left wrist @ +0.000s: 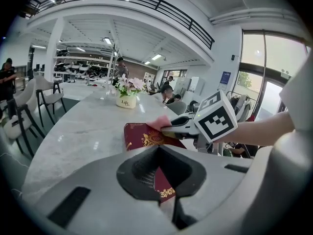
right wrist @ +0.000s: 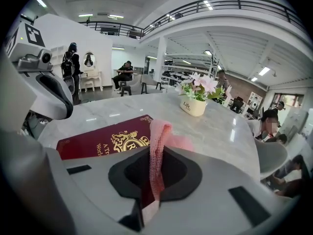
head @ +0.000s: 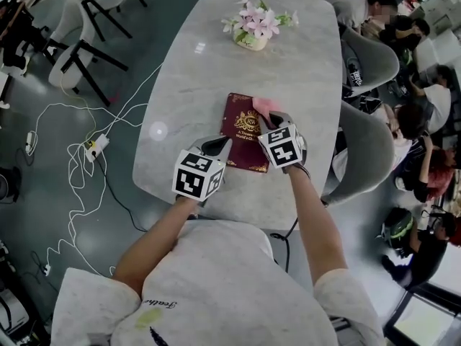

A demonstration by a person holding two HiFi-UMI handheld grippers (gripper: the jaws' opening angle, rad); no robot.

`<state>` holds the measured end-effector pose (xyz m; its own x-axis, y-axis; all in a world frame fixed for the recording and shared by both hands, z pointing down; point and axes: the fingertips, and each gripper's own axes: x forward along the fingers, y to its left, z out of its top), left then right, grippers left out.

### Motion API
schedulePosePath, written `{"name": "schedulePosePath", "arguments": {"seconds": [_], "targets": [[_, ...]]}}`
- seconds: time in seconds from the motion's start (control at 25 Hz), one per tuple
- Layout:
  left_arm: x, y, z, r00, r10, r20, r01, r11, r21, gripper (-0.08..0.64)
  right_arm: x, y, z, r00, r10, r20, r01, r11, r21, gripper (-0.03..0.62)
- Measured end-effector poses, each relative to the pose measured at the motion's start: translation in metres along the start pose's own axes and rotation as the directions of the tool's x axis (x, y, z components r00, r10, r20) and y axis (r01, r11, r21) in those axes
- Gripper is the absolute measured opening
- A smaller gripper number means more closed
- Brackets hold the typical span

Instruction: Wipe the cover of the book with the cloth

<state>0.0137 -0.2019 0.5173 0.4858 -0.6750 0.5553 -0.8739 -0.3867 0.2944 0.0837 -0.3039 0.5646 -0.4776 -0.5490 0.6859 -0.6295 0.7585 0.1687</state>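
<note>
A dark red book with gold print lies on the marble table, in front of me. My left gripper is at the book's near left edge, and its jaws are shut on that edge. My right gripper hovers over the book's far right part, shut on a pink cloth. In the right gripper view the cloth hangs up out of the shut jaws, above the cover. The left gripper view shows the cloth resting on the book.
A small pot of pink flowers stands further back on the table. Grey chairs and seated people crowd the right side. White chairs and loose cables lie on the floor to the left.
</note>
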Motion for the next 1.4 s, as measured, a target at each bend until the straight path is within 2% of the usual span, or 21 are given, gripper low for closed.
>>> {"name": "schedulePosePath", "arguments": {"seconds": [1.4], "targets": [[-0.013,-0.006,-0.005,0.998,-0.069,-0.006,0.069,0.997,0.021,0.008,-0.025,0.046,-0.014,0.999,-0.036,-0.030,0.038,0.997,0.061,0.020]]}}
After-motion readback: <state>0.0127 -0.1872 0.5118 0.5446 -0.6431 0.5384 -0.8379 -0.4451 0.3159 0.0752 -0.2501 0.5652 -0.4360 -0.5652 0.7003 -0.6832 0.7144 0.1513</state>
